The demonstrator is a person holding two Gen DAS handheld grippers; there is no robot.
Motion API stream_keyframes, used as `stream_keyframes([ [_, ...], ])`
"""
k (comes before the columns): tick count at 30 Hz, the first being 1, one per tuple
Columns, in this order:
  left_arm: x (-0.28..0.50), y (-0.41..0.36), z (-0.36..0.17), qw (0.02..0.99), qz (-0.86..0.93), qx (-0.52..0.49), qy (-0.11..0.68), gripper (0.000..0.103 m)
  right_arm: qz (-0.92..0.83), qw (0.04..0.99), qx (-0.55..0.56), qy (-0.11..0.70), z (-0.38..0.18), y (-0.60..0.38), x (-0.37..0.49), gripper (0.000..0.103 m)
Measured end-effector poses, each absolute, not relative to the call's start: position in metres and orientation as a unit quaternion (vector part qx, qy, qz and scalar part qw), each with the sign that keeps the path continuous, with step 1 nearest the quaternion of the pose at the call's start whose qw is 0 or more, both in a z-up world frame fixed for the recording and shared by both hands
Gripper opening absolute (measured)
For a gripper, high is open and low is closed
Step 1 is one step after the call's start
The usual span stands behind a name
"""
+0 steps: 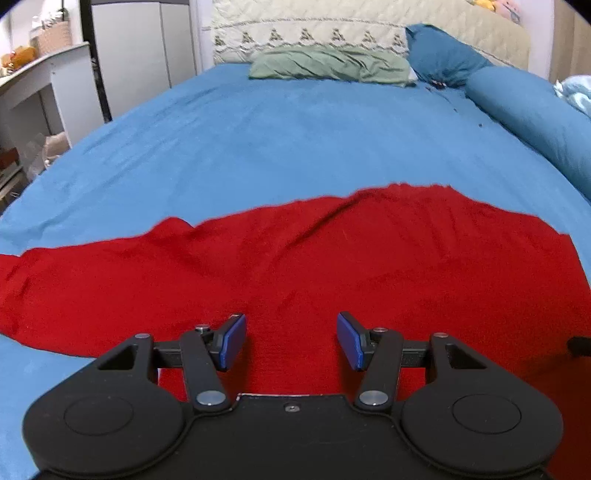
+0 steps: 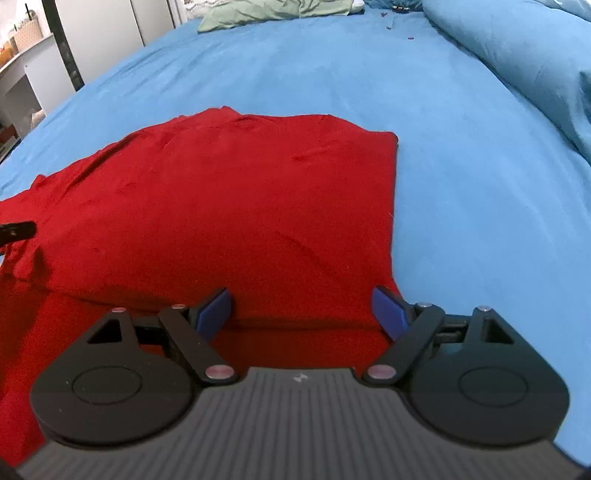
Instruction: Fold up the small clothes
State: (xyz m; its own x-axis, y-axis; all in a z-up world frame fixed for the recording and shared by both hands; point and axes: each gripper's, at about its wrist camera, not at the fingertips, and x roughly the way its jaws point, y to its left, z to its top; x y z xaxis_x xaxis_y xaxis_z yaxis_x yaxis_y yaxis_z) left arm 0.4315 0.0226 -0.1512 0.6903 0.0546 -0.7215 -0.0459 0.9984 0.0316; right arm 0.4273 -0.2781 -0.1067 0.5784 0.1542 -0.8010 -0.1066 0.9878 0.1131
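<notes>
Both claws hang apart over the red garment (image 2: 229, 206), pads clear of the cloth, which lies spread on the blue bedsheet (image 1: 258, 140), likely laid flat so a fold can be set. Ahead of the left gripper (image 1: 291, 339) the fabric runs wide and creased, stretching away to its left. Only the right gripper's (image 2: 303, 310) view shows the garment's straight, folded-looking edge just past its right pad, and the other tool's tip far to its left.

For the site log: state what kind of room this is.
Most likely a bedroom: a bed with a blue sheet, a green pillow against a quilted headboard, and a red garment spread on it.
</notes>
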Motion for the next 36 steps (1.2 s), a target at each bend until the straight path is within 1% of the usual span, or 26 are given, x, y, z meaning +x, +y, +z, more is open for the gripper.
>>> stream_keyframes([
  [3,0.430,0.026,-0.158,0.914,0.028,0.009,0.404,0.059,0.102,0.898,0.035,0.426,-0.086,-0.277,0.438,0.099],
  [5,0.429,0.030,-0.165,0.909,0.029,0.000,0.416,0.059,0.113,0.901,0.025,0.418,-0.082,-0.268,0.460,0.100],
  [8,0.426,0.034,-0.171,0.908,0.030,-0.008,0.417,0.059,0.111,0.892,0.023,0.437,-0.097,-0.261,0.504,0.099],
  [11,0.426,0.034,-0.172,0.908,0.029,-0.006,0.418,0.059,0.058,0.898,0.015,0.436,-0.119,-0.275,0.544,0.099],
  [14,0.425,0.035,-0.172,0.908,0.027,-0.008,0.418,0.059,0.046,0.900,0.049,0.432,-0.121,-0.293,0.564,0.099],
  [17,0.426,0.036,-0.170,0.907,0.024,-0.007,0.419,0.059,0.041,0.898,0.043,0.436,-0.113,-0.289,0.567,0.099],
  [20,0.423,0.040,-0.156,0.908,0.031,-0.012,0.417,0.059,0.057,0.907,0.036,0.416,-0.088,-0.280,0.546,0.099],
  [24,0.411,0.056,-0.119,0.911,0.052,-0.027,0.408,0.059,0.064,0.912,0.044,0.402,-0.039,-0.263,0.508,0.100],
  [27,0.398,0.078,-0.088,0.915,0.069,-0.046,0.396,0.060,0.070,0.912,0.046,0.401,0.000,-0.238,0.482,0.103],
  [28,0.393,0.089,-0.079,0.915,0.074,-0.053,0.393,0.061,0.077,0.910,0.052,0.405,0.010,-0.228,0.474,0.103],
  [29,0.389,0.099,-0.072,0.915,0.076,-0.061,0.392,0.069,0.083,0.908,0.057,0.408,0.016,-0.218,0.471,0.103],
  [30,0.385,0.111,-0.066,0.914,0.077,-0.068,0.392,0.079,0.089,0.906,0.064,0.409,0.023,-0.207,0.464,0.103],
  [31,0.381,0.123,-0.061,0.913,0.081,-0.075,0.393,0.085,0.095,0.905,0.068,0.410,0.028,-0.197,0.458,0.103],
  [32,0.377,0.135,-0.058,0.912,0.089,-0.080,0.392,0.093,0.099,0.903,0.067,0.412,0.032,-0.184,0.453,0.103],
  [36,0.362,0.195,-0.055,0.906,0.126,-0.109,0.390,0.094,0.095,0.903,0.067,0.413,0.039,-0.134,0.437,0.103],
])
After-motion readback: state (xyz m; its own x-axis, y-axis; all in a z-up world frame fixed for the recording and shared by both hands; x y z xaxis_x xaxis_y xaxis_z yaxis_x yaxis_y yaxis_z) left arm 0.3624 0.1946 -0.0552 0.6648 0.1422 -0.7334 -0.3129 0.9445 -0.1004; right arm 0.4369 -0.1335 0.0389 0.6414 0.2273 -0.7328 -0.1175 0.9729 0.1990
